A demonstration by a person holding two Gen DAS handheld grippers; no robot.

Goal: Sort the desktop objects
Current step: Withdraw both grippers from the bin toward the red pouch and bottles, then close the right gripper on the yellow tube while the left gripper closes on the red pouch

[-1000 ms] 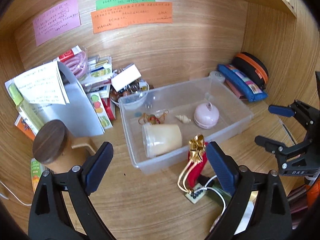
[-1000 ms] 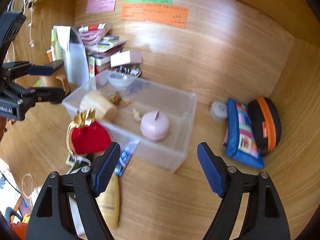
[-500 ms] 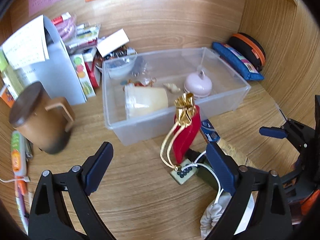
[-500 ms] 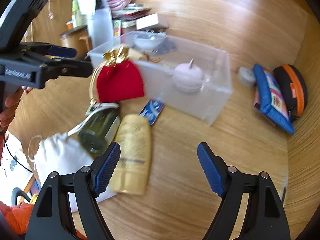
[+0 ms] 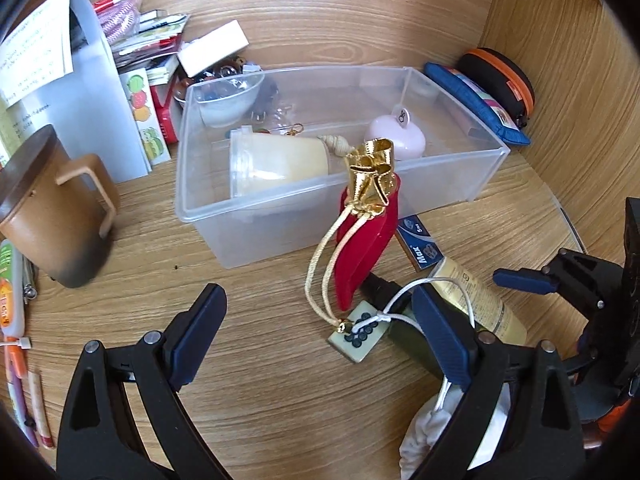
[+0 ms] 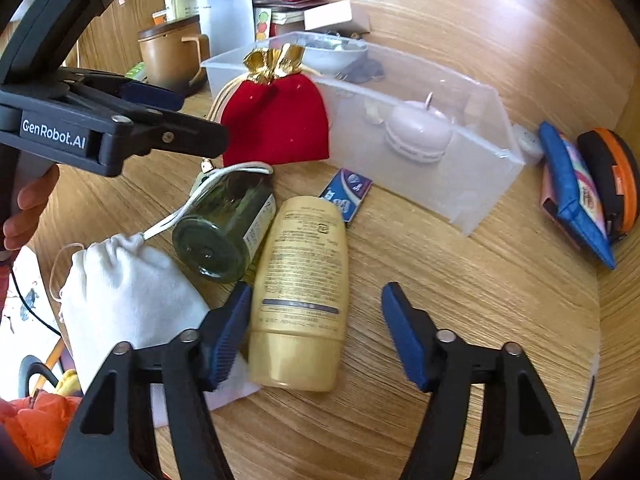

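Note:
A clear plastic bin (image 5: 280,212) (image 6: 480,184) sits on the wooden desk, holding a cream cup (image 5: 280,158), a pink round case (image 5: 396,140) and a small shell. In front of it lie a red pouch with a gold top (image 5: 368,240) (image 6: 276,120), a green glass bottle (image 6: 224,228), a yellow lotion bottle (image 6: 304,280), a white drawstring bag (image 6: 124,300) and a mahjong tile (image 5: 358,336). My left gripper (image 5: 320,340) is open and empty, low over the desk near the tile. My right gripper (image 6: 316,332) is open, straddling the base of the lotion bottle.
A brown lidded mug (image 5: 48,212) stands at the left beside a file holder (image 5: 92,92) and piled packets. A blue pencil case (image 6: 576,192) and a black-orange case (image 6: 616,176) lie by the right wall. A small blue box (image 6: 346,192) lies by the bin.
Both grippers have drawn back from the bin and dipped toward the desk. The right gripper has come down over the lotion bottle. Both stay open.

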